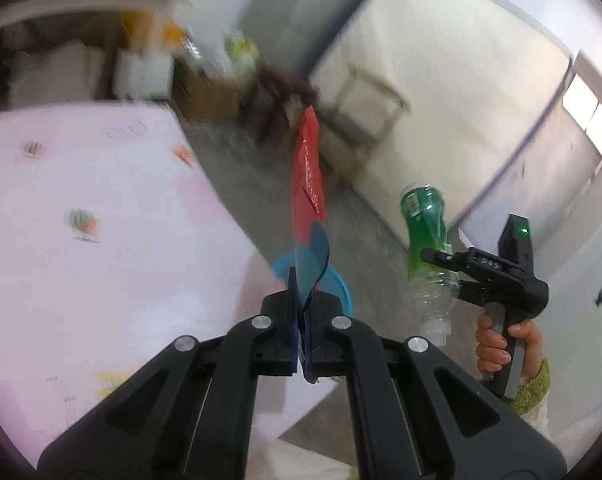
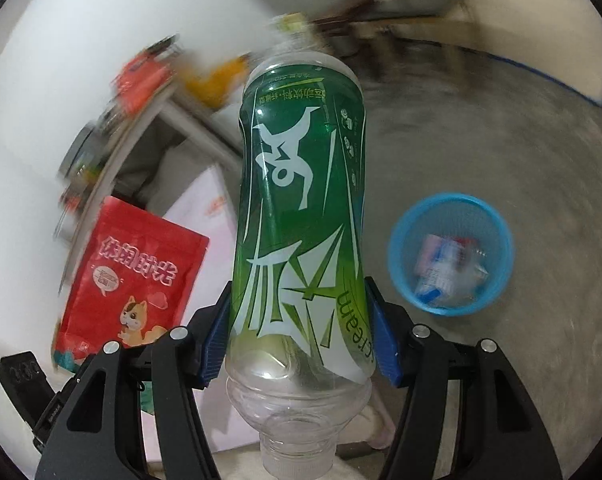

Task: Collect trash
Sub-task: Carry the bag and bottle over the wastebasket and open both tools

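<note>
The big pink table (image 1: 101,220) is off to the side, and past its edge is the grey floor (image 2: 441,152), where the blue trash basket (image 2: 451,254) sits with some trash already inside it. The basket is small and the floor around it is wide, so a drop from up high could miss and land on the floor. The basket also looks light, so a hard bump might tip it over and spill what is in there. The green bottle (image 2: 301,208) is held upside down by the right gripper (image 2: 301,340), with its two blue pads pressed on the bottle's sides near the neck. The bottle is round, smooth and soft, so it could slip out or squash and pop loose before it is over the basket. The red snack bag (image 1: 308,184) is the thinnest thing, pinched at its bottom edge by the left gripper (image 1: 303,320), whose jaws are squeezed tight together on it. It is flat and floppy, so it might flutter sideways when let go, or hang on the basket's rim instead of going in.
</note>
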